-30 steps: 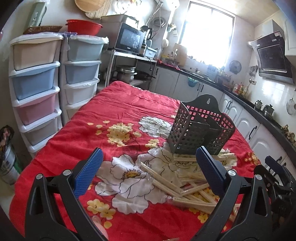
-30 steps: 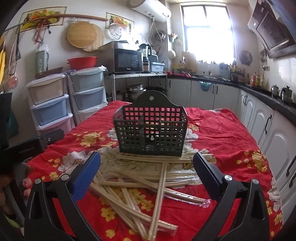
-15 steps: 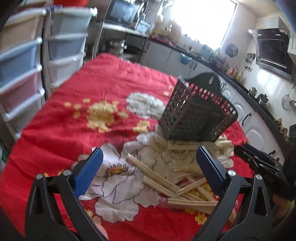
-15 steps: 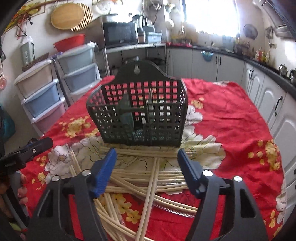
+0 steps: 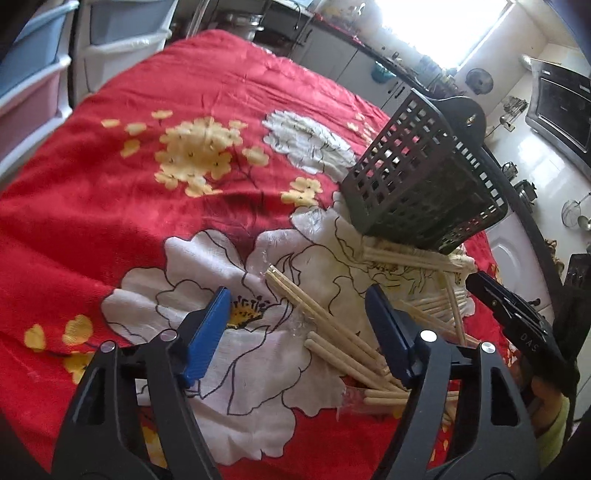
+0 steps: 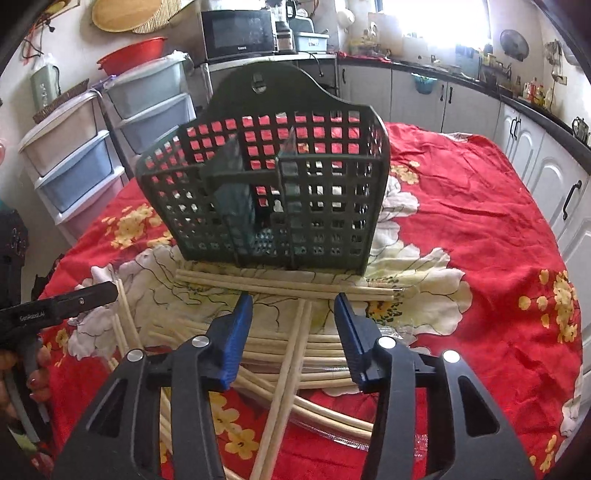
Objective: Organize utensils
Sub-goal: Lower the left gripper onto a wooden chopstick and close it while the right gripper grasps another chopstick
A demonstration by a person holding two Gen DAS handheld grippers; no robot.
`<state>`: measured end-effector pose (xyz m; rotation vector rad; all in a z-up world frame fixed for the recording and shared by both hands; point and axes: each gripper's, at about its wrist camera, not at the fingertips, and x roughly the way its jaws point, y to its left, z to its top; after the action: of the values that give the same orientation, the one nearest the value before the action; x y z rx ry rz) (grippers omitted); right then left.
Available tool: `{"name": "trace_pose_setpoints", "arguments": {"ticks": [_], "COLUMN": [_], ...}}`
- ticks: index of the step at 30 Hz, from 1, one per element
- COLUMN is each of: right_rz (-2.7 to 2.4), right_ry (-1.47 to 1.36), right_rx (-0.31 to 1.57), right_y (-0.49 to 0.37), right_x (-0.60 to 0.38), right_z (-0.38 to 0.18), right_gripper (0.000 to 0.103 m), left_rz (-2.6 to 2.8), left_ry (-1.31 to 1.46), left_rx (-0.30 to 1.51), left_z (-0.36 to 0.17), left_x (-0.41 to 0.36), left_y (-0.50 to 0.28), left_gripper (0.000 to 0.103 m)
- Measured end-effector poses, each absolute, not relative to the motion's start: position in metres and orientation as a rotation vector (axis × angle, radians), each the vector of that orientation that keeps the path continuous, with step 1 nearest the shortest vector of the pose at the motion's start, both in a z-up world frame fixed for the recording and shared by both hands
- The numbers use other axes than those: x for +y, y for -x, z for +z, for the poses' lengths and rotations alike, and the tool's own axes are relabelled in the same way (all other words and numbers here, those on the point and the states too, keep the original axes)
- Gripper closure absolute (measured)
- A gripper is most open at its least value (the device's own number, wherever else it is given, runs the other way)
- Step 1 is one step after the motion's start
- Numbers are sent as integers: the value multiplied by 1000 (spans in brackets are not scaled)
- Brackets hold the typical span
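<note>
A dark green lattice utensil basket [image 6: 273, 192] with inner dividers stands on the red floral tablecloth [image 6: 480, 236]; it also shows in the left wrist view [image 5: 424, 173]. Several pale wooden chopsticks [image 6: 295, 354] lie scattered in front of it, some in clear wrappers. My right gripper [image 6: 293, 306] is open and low over a pair of chopsticks that runs between its fingers. My left gripper [image 5: 297, 299] is open above another chopstick pair [image 5: 317, 314]. Each gripper shows in the other's view, the right [image 5: 517, 317] and the left [image 6: 62, 302].
Stacked plastic drawers [image 6: 85, 155] stand at the table's left. A microwave [image 6: 240, 33] sits on a rack behind. White cabinets [image 6: 535, 166] run along the back and right. The tablecloth [image 5: 147, 166] stretches left of the chopsticks.
Both grippers have dropped and moved forward toward the chopsticks. Both jaw gaps have narrowed, the right's more, and chopsticks now lie between each pair of fingers.
</note>
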<state>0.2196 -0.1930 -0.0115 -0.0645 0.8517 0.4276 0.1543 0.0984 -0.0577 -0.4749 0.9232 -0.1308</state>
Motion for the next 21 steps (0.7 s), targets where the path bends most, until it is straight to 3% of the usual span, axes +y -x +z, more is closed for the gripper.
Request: {"name": "trace_pose_setpoints", "arguments": {"ticks": [4, 13, 18, 21], "right_rz": [430, 437, 456, 464], "right_ry": [54, 32, -3, -23], "right_rx": [872, 933, 986, 1020], "right_y": [-225, -235, -243, -249], "right_x": [-194, -196, -195, -194], "right_z": [-17, -26, -33, -38], "right_gripper": [61, 62, 66, 68], "left_rz": [-146, -168, -160, -162], "left_ry": [530, 605, 624, 627], "left_rx": [933, 959, 969, 972], "left_z": [-60, -65, -69, -71], "left_x": [105, 114, 119, 120], "left_y": [-161, -177, -180, -180], "left_gripper": [38, 57, 80, 85]}}
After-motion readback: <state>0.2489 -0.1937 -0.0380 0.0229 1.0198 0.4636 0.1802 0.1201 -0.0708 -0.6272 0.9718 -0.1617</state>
